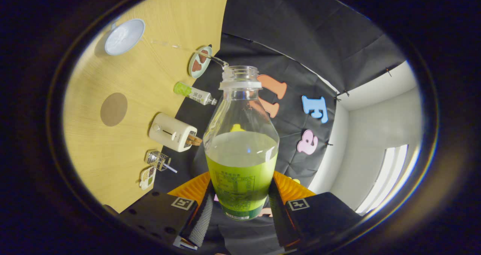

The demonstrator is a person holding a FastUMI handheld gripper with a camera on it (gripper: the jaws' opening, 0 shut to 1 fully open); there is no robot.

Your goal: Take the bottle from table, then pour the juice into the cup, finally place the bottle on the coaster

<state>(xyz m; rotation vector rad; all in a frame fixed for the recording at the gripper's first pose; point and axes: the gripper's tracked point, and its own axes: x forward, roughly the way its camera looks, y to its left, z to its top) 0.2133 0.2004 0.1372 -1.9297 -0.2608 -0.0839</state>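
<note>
Jaws pinch a clear plastic bottle (241,142), uncapped and about half full of green juice, gripper (240,206) rolled sideways over the table.

Taking looks done; pouring seems under way, as a thin stream leaves the bottle's mouth toward the white cup (124,37) at the wooden tabletop's (97,149) far side. Left: setting the bottle on the round brown coaster (113,109) mid-table.
</note>
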